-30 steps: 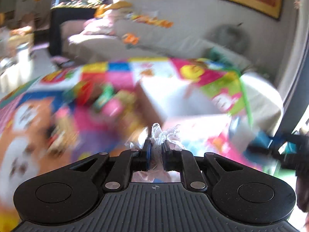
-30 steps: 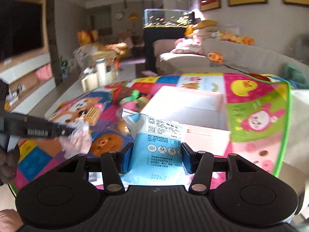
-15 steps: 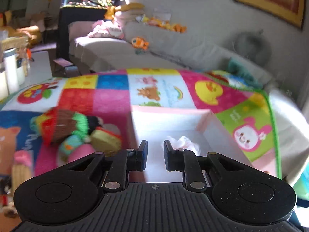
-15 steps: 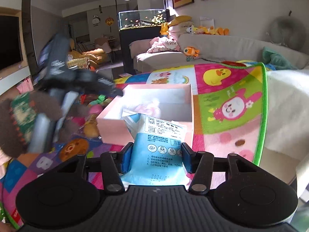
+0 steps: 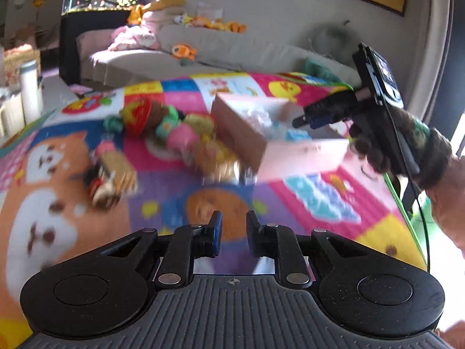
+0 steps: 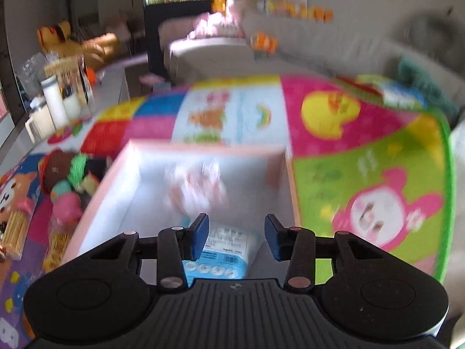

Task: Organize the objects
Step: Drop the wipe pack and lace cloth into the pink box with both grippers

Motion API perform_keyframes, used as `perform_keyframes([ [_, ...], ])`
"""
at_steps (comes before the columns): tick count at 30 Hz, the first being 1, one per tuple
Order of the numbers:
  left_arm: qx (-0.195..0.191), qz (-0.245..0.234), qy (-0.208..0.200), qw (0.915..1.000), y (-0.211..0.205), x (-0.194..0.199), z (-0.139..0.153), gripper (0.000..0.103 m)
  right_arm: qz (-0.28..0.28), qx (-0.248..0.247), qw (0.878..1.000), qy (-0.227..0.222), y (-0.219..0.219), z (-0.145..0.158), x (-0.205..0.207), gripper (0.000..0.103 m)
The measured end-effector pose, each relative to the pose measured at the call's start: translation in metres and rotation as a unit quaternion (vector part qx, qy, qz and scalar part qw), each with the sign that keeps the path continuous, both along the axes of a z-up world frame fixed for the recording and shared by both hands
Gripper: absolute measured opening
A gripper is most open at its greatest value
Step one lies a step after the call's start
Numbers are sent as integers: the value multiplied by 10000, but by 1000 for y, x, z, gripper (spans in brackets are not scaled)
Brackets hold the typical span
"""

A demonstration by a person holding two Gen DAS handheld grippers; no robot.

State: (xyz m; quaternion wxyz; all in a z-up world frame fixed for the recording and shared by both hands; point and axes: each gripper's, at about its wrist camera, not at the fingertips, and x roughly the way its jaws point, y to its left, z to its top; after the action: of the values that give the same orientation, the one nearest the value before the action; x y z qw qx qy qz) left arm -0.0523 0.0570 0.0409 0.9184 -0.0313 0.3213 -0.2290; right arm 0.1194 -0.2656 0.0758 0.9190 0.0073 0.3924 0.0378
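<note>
A pink open box (image 6: 203, 147) stands on the colourful play mat. Inside it lie a crumpled clear plastic bag (image 6: 197, 186) and a blue-and-white packet (image 6: 223, 253). My right gripper (image 6: 237, 232) hovers over the box's near end. Its jaws are closing with nothing pressed between them, and the packet rests below them on the box floor. In the left wrist view the right gripper (image 5: 308, 120), held by a gloved hand (image 5: 407, 145), reaches over the box (image 5: 241, 136). My left gripper (image 5: 234, 232) hangs over the mat in front of the box, its jaws a narrow gap apart and empty.
Knitted toys (image 5: 162, 122) and snack packs (image 5: 113, 174) lie on the mat left of the box. The mat's green edge (image 6: 449, 192) runs along the right. A sofa (image 5: 203, 55) with plush toys and an aquarium (image 5: 96, 0) stand behind, and a white bottle (image 5: 29, 81) at far left.
My left gripper let go of the crumpled bag into the box and drew back over the mat. My right gripper moved over the box and released the blue packet, which now lies inside.
</note>
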Motion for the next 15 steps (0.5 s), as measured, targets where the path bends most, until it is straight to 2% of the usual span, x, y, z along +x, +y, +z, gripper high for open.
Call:
perform_keyframes([
  [4, -120, -97, 209, 9997, 6, -9, -14, 19, -99, 633, 9970, 445, -6, -5, -4, 43],
  [6, -30, -216, 202, 9996, 0, -10, -18, 19, -60, 860, 9948, 540, -2, -8, -1, 46],
  [10, 226, -388, 117, 9989, -18, -17, -19, 19, 384, 1277, 9889, 652, 26, -14, 11, 46],
  [13, 494, -669, -56, 9965, -34, -29, -16, 19, 526, 1003, 9925, 466, 46, -10, 3, 46],
  [15, 814, -835, -139, 9931, -49, -35, -18, 20, 636, 798, 9945, 224, 49, -5, -11, 47],
])
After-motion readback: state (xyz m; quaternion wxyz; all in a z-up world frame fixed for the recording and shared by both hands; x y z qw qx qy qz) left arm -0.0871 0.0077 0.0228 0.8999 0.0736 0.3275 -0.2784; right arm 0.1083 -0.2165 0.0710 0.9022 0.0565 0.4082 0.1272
